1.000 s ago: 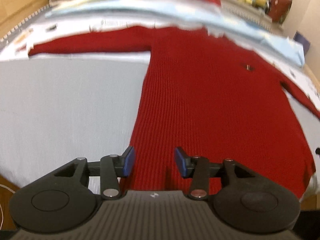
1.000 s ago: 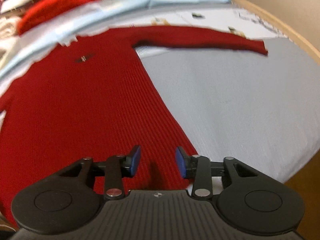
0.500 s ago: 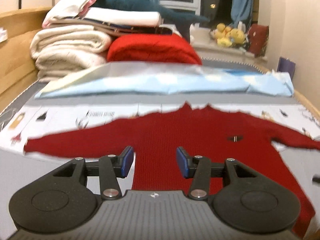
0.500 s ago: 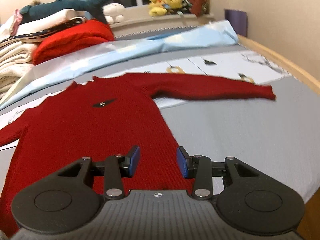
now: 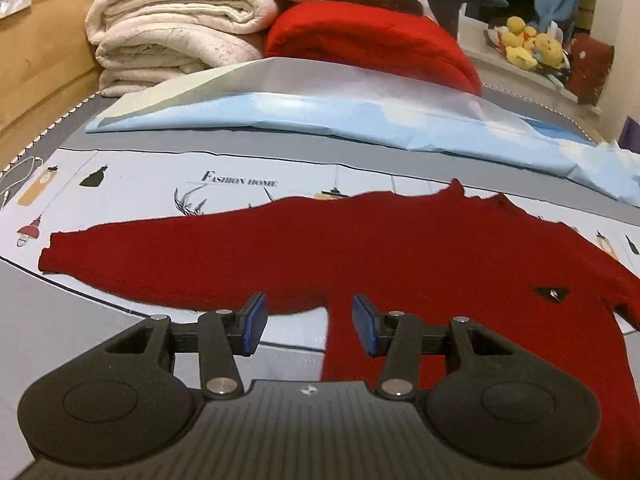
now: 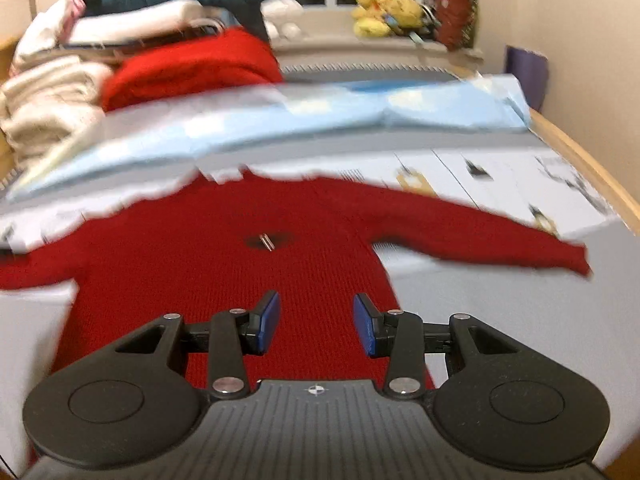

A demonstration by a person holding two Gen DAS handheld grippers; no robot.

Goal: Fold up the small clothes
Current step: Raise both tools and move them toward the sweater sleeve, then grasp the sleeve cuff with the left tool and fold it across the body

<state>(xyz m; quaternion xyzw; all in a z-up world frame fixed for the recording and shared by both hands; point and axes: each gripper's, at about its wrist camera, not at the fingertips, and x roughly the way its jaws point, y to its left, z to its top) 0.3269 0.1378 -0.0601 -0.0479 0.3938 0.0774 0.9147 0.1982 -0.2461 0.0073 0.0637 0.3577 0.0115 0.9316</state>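
Red ribbed knit sweater (image 5: 400, 264) lies flat on the bed (image 5: 100, 320), unfolded. Left tongs (image 5: 306, 328) and right tongs (image 6: 316, 322) spread, empty. Next: pinch a sleeve, fold inward.

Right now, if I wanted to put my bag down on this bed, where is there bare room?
The plain grey sheet below the red sweater's outstretched right sleeve is bare, as is the grey patch under its other sleeve. The far end is crowded: a light blue sheet, stacked blankets and a folded red blanket.
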